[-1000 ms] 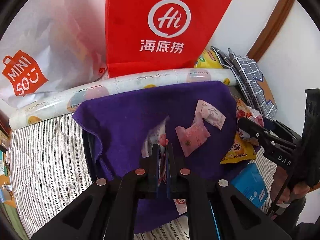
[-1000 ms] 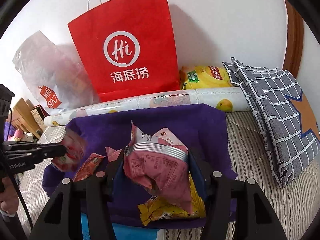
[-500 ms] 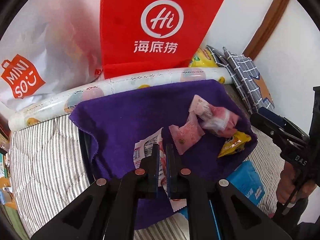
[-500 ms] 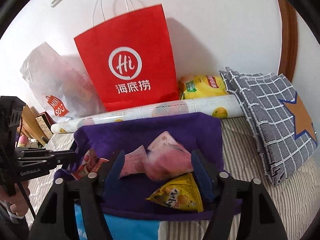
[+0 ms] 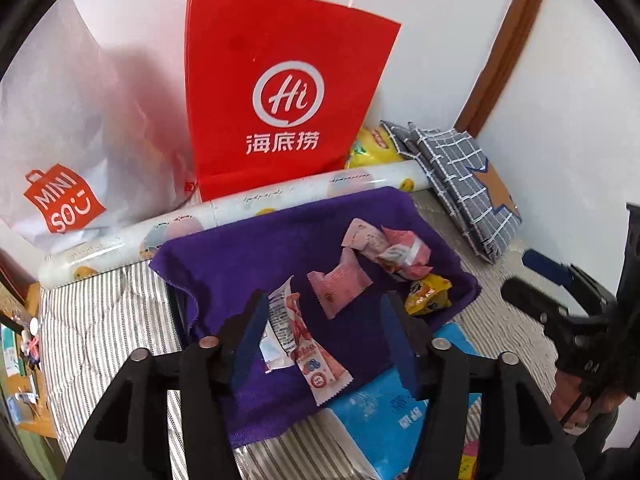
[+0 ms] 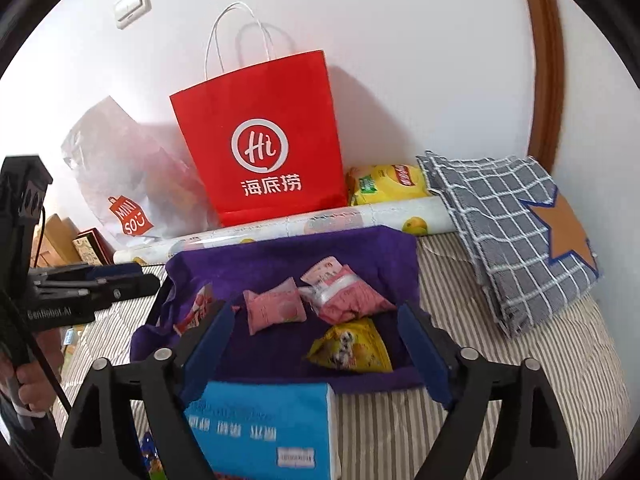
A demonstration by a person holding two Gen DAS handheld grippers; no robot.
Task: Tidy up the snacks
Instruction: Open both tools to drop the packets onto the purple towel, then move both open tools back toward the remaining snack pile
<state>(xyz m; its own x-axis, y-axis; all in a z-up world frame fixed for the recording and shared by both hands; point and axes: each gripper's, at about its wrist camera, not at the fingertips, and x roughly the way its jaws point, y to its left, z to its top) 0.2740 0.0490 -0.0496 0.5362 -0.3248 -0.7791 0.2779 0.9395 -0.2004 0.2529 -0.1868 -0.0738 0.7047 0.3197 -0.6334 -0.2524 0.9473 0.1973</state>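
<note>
Left gripper jaws opening, nothing gripped; right gripper jaws opening, empty; pink-and-white snack packet laid on purple cloth.

A bed with a grey-and-white striped cover carried everything; a purple cloth lay spread on it, holding snack packets; a blue pack lay at the cloth's near edge; a patterned roll lay along its far edge; a folded grey checked fabric lay to the right; a red paper bag stood behind, by the wall.
</note>
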